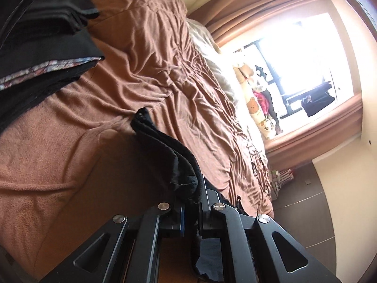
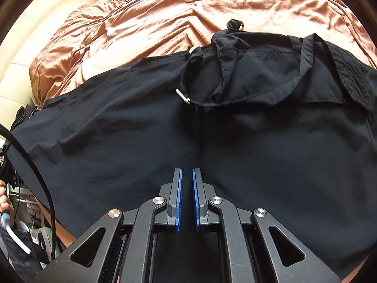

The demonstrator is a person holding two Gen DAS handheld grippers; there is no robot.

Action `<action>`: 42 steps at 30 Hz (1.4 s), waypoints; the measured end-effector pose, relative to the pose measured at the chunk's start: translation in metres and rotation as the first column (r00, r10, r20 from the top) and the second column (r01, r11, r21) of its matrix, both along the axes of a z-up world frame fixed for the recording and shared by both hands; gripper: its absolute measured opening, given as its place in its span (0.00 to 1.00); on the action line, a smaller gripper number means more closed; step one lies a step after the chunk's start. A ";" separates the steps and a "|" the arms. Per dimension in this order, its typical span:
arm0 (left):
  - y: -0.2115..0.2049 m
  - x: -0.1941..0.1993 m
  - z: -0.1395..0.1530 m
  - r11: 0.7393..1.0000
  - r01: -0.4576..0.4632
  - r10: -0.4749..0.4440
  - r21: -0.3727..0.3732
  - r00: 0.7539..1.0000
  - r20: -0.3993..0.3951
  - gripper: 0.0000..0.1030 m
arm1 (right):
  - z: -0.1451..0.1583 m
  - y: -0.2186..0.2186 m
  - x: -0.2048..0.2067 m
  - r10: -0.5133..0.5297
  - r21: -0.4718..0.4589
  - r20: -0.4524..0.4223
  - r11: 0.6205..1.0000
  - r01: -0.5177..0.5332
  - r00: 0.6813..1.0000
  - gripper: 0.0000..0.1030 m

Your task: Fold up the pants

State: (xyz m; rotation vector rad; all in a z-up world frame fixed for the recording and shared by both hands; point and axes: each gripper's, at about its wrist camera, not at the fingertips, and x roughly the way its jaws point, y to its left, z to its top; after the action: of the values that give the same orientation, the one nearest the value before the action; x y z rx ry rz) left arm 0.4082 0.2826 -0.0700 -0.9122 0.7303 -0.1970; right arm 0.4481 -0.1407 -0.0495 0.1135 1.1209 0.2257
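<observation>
Black pants point(image 2: 141, 127) beneath right gripper point(image 2: 187, 172), bunched in left gripper point(image 1: 190, 188)

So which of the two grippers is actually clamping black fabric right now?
The left gripper: black pants fabric is pinched between its fingers. The right gripper hovers over the pants, blue pads apart, gripping nothing.

Left hand-held gripper point(image 1: 190, 188) clamped on black pants fabric point(image 1: 174, 158), rolled sideways. Right hand-held gripper point(image 2: 187, 176) jaws slightly apart, nothing between, angled downward.
</observation>
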 end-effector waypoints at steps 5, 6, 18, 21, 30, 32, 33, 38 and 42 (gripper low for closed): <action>-0.027 0.007 0.048 0.998 0.046 -0.049 0.044 0.996 0.070 0.07 | -0.006 -0.006 -0.031 0.009 0.042 -0.020 0.999 -0.008 1.000 0.05; -0.032 0.009 0.057 0.997 0.054 -0.058 0.051 0.995 0.082 0.07 | -0.006 -0.007 -0.038 0.011 0.049 -0.018 0.999 -0.010 1.000 0.05; -0.106 0.021 0.159 0.979 0.156 -0.181 0.129 0.960 0.215 0.07 | -0.011 -0.017 -0.089 0.001 0.140 -0.021 0.990 0.002 1.000 0.05; -0.133 0.024 0.182 0.969 0.190 -0.224 0.156 0.944 0.242 0.07 | -0.005 -0.024 -0.100 0.001 0.162 -0.020 0.987 0.002 1.000 0.05; -0.211 0.028 0.241 0.937 0.280 -0.335 0.207 0.886 0.319 0.07 | 0.044 -0.071 -0.142 -0.057 0.210 0.116 0.977 0.031 0.992 0.05; -0.227 0.029 0.249 0.928 0.300 -0.361 0.222 0.874 0.326 0.07 | 0.055 -0.083 -0.155 -0.080 0.219 0.147 0.975 0.046 0.986 0.06; -0.236 0.029 0.254 0.923 0.310 -0.373 0.229 0.868 0.327 0.07 | 0.058 -0.087 -0.161 -0.090 0.227 0.161 0.973 0.051 0.983 0.06; -0.278 0.032 0.269 0.903 0.348 -0.418 0.252 0.845 0.334 0.07 | 0.077 -0.124 -0.196 -0.121 0.230 0.216 0.971 0.070 0.969 0.22; -0.313 0.033 0.281 0.882 0.383 -0.462 0.275 0.821 0.337 0.07 | 0.088 -0.144 -0.223 -0.165 0.247 0.280 0.964 0.095 0.946 0.56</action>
State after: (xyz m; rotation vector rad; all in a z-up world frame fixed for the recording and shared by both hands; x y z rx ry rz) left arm 0.4410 -0.0304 0.2112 -0.4827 0.5530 -0.6783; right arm 0.2254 -0.2848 0.0390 0.3494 0.7788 0.2450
